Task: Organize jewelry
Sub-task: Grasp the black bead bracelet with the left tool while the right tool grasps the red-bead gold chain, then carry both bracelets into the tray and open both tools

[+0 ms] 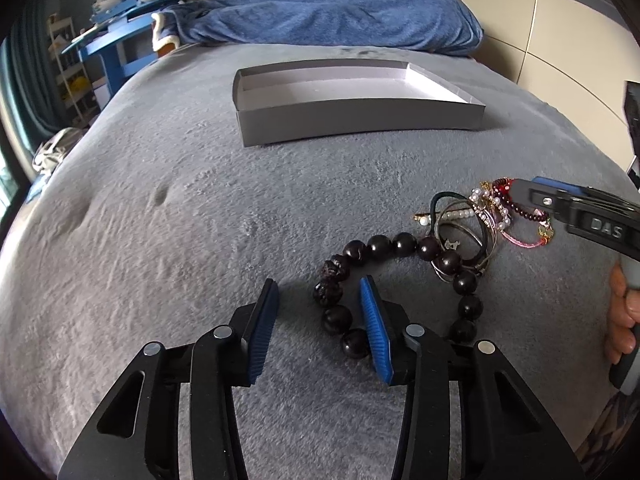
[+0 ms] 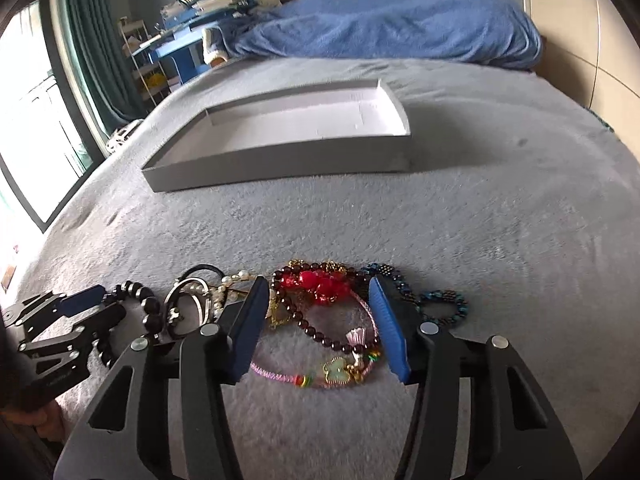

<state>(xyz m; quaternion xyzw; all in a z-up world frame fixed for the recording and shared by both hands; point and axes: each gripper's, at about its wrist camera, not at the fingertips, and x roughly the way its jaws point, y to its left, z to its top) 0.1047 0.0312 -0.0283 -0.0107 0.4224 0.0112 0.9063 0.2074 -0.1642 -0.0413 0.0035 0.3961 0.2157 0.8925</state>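
A bracelet of big dark wooden beads (image 1: 404, 242) lies on the grey bedspread. My left gripper (image 1: 319, 284) is open and straddles the left side of its loop, with the right pad inside the loop and the left pad apart from the beads. In the right wrist view, my right gripper (image 2: 319, 282) stands open over a jewelry pile: red beads (image 2: 320, 284), a dark garnet bracelet (image 2: 320, 330) and a pink cord bracelet (image 2: 280, 374) with a green charm lie between its pads. The left gripper (image 2: 106, 306) shows at that view's left. The right gripper (image 1: 524, 190) enters the left wrist view from the right.
An empty shallow grey box (image 1: 360, 118) (image 2: 280, 164) sits further back on the bed. Black hair ties and pearl strands (image 1: 460, 216) (image 2: 188, 300) lie between the two piles. A blue-black bead chain (image 2: 444, 304) lies right of the right gripper. A blue blanket (image 2: 400, 20) lies at the bed's far end.
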